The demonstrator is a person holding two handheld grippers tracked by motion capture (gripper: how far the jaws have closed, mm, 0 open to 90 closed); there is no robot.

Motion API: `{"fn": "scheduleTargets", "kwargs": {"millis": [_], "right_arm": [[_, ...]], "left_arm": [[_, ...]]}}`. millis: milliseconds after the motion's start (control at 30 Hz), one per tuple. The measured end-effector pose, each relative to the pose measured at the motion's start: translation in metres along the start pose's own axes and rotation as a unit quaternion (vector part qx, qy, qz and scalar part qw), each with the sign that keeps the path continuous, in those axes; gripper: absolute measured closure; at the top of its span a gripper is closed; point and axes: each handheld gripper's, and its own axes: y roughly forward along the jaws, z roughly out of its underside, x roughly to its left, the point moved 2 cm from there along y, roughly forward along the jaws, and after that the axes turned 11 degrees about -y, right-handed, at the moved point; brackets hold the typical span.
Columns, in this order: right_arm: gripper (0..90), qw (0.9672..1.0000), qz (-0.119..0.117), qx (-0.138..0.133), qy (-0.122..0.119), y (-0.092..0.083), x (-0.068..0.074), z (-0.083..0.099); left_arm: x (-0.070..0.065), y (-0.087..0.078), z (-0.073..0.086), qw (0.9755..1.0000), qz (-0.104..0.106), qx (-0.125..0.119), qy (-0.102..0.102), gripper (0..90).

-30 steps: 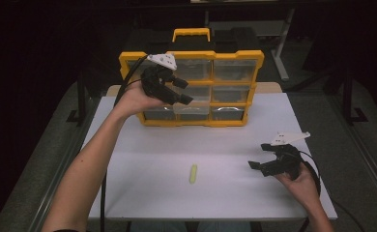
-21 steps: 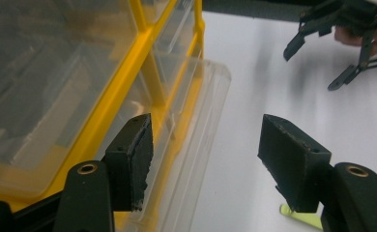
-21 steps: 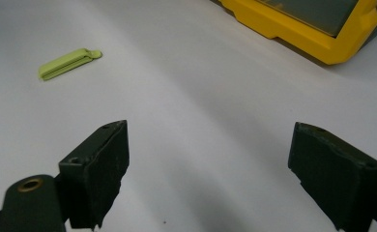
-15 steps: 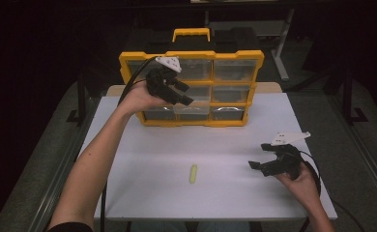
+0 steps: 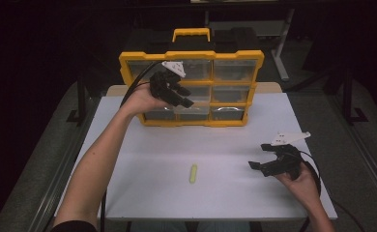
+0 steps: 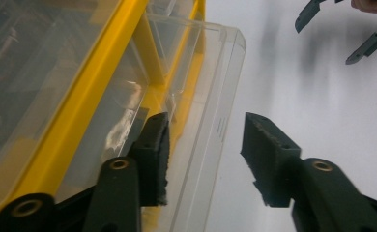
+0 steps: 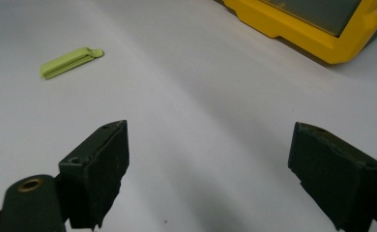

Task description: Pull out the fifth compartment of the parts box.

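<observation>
Left gripper view: left gripper (image 6: 203, 159) has just been closing around a clear drawer's (image 6: 210, 96) front, pads not yet pressing; right gripper (image 5: 263, 159) spread above the desk (image 5: 143, 159).

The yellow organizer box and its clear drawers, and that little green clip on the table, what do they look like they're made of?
Organizer box: likely hard moulded plastic, glossy yellow frame with rounded edges.
Drawer: clear rigid plastic, see-through with bright edge glints and scuffs.
Green clip: probably matte plastic, uniform pale green with a moulded hinge end, though it is too small to be sure.
</observation>
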Motion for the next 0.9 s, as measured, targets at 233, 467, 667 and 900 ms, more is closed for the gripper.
{"fn": "scheduleTargets", "kwargs": {"millis": [233,467,667,900], "right_arm": [[13.6,1.0000,0.000,0.000,-0.001,0.0000,0.0002,-0.0001],[13.6,1.0000,0.000,-0.001,-0.001,-0.0002,0.0005,-0.0002],[13.6,1.0000,-0.001,0.000,-0.003,0.0001,0.0008,-0.0001],[13.6,1.0000,-0.002,0.001,0.000,0.0000,0.0011,0.0001]], "left_arm": [[-0.0006,0.0028,0.0007,0.9999,-0.001,0.009,0.012,64.0],[0.0007,0.0013,0.0019,0.9999,0.003,0.010,0.013,68.4],[-0.0005,0.0012,0.0024,0.9997,0.013,0.013,0.017,71.5],[-0.0031,-0.0008,0.0034,0.9993,0.028,0.014,0.021,73.5]]}}
